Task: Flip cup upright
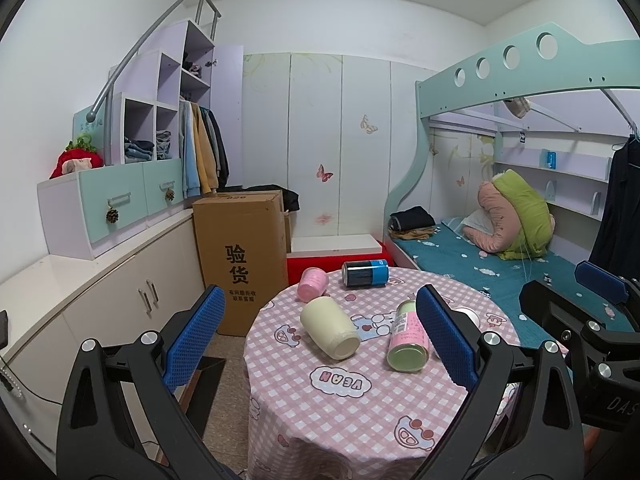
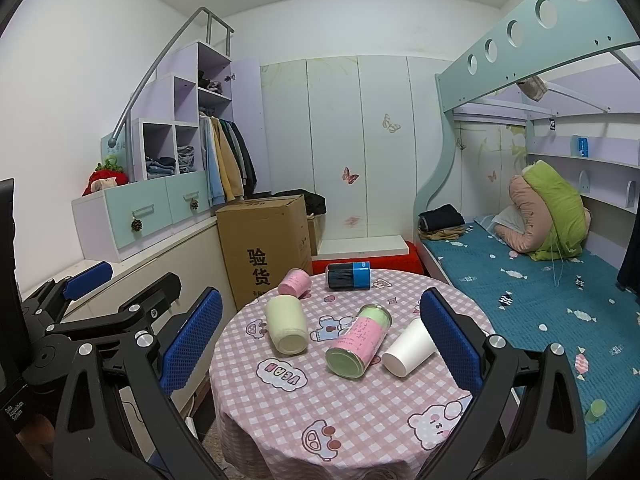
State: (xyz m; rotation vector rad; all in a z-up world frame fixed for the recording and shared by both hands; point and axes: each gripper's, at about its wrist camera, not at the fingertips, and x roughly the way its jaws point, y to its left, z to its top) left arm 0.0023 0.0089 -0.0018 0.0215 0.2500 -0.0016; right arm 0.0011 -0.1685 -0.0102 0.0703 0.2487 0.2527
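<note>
Cups on their sides, nothing gripped yet.

Left gripper [image 1: 316,344] and right gripper [image 2: 322,344] both spread wide and empty, held back from the round surface [image 2: 360,408], likely lining up. White cup [image 2: 408,348] tipped over just right of a pink-green can [image 2: 358,340]; cream cup [image 2: 286,330] also down. "VEAN" legible on the cloth, "验货" on the box [image 2: 264,248].

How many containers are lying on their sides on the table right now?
5: pink cup and blue can at the far edge, cream cup centre-left, pink-and-green canister in the middle, white paper cup to its right. None upright; none looks hidden.
</note>
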